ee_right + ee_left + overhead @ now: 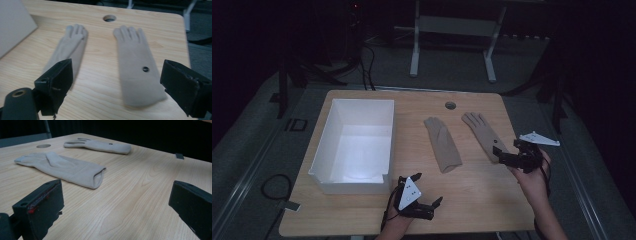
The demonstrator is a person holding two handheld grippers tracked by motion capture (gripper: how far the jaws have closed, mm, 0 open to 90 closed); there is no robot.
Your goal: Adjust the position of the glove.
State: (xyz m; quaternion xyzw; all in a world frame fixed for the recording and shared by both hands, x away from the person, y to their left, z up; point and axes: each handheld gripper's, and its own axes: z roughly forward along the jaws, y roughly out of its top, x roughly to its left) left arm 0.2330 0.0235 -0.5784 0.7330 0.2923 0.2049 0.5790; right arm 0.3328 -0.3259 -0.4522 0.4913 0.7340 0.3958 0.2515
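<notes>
My right hand-held gripper (508,153), jaws spread and empty, hovers at the cuff of the buttoned glove (136,67) near the worktop's right edge; I judge this the reach step. Next I must lower and pinch that cuff, while my left hand-held gripper (428,199) waits spread by the front edge.

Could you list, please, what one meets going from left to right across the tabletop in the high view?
White box → left tongs near the front edge → folded beige glove → flat beige glove with a dark button → right tongs, open at that glove's cuff.
</notes>
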